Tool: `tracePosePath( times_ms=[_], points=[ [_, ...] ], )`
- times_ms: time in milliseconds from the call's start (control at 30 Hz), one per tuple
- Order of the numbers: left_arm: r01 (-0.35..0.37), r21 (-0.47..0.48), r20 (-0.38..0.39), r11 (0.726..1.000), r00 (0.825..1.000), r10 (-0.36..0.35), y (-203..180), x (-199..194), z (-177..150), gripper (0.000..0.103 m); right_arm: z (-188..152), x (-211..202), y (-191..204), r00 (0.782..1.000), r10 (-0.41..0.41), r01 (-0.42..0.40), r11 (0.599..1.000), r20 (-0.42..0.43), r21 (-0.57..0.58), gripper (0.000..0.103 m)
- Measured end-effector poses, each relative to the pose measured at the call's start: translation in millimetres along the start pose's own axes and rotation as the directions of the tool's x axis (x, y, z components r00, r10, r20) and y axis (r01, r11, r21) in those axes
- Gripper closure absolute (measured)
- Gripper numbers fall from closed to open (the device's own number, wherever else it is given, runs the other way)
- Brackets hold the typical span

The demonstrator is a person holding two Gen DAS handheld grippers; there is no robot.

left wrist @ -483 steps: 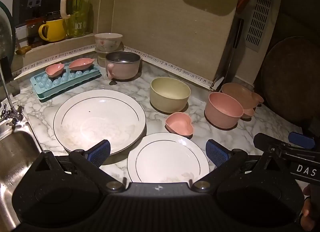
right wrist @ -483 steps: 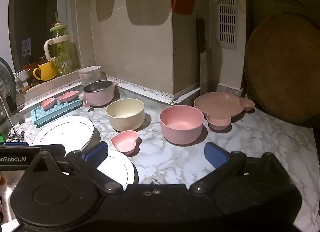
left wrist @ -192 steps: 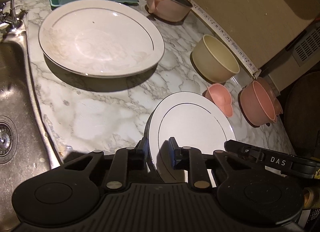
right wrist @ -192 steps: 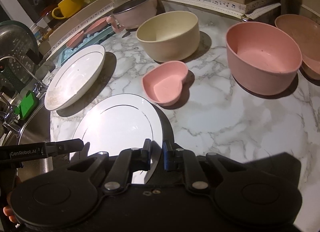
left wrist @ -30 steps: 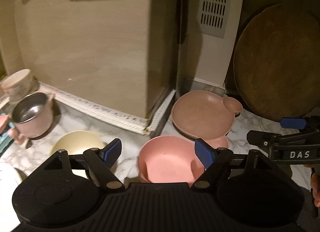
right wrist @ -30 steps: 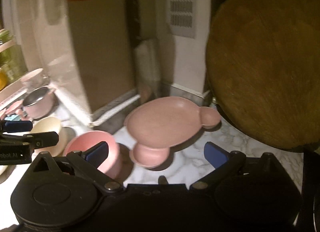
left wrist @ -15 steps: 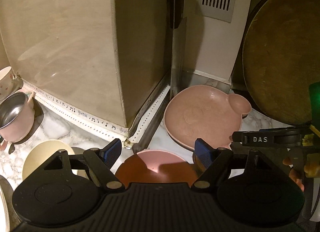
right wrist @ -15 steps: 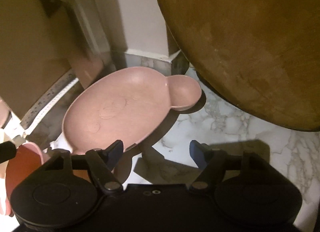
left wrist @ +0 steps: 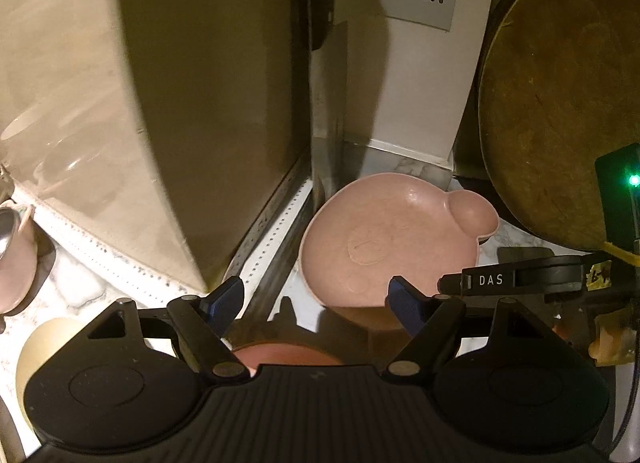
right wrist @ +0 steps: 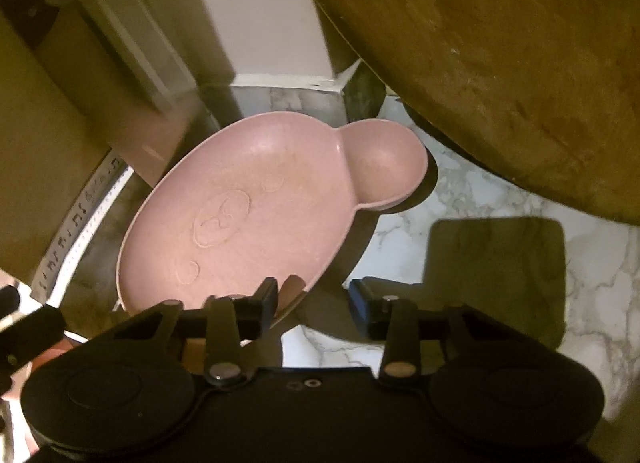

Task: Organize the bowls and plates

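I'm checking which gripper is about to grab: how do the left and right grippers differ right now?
The left gripper has its jaws spread wide, with the pink bear-shaped plate ahead of its fingertips. The right gripper has its jaws narrower, one finger over the plate's near rim. Both are open and hold nothing.

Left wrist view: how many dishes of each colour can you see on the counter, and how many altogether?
Pink: 3 (bear-face plate, pink bowl mostly hidden behind the gripper, pink handled cup at the left edge)
Cream: 1 (cream bowl)
Total: 4
Whatever is under the plate is in shadow and is not counted.
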State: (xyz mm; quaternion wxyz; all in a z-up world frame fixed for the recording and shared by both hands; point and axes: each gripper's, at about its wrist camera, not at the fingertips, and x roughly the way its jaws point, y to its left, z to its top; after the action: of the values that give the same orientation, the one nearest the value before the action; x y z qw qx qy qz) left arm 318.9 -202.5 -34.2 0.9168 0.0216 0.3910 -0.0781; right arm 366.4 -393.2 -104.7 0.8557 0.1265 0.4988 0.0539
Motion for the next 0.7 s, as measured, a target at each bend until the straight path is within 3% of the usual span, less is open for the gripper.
tracePosePath(
  times_ms=[100,433,700],
  points=[
    [0.003,-0.005,-0.014,1.000,1.000,-0.003,-1,6,3,0.029,2,-1,0,1.000,0.016,-0.016,1.000,-0.006,-0.011,0.087],
    [0.046,0.038,-0.084,0.998,0.996,-0.043,-15,32,16,0.041,2,-12,-19,0.999,0.017,-0.022,0.994,-0.045,-0.108,0.091],
    [0.094,0.037,-0.204,0.995,0.975,-0.085,-23,77,31,0.061,-2,-21,-33,0.997,0.033,-0.043,0.988,-0.071,-0.149,0.092]
  ],
)
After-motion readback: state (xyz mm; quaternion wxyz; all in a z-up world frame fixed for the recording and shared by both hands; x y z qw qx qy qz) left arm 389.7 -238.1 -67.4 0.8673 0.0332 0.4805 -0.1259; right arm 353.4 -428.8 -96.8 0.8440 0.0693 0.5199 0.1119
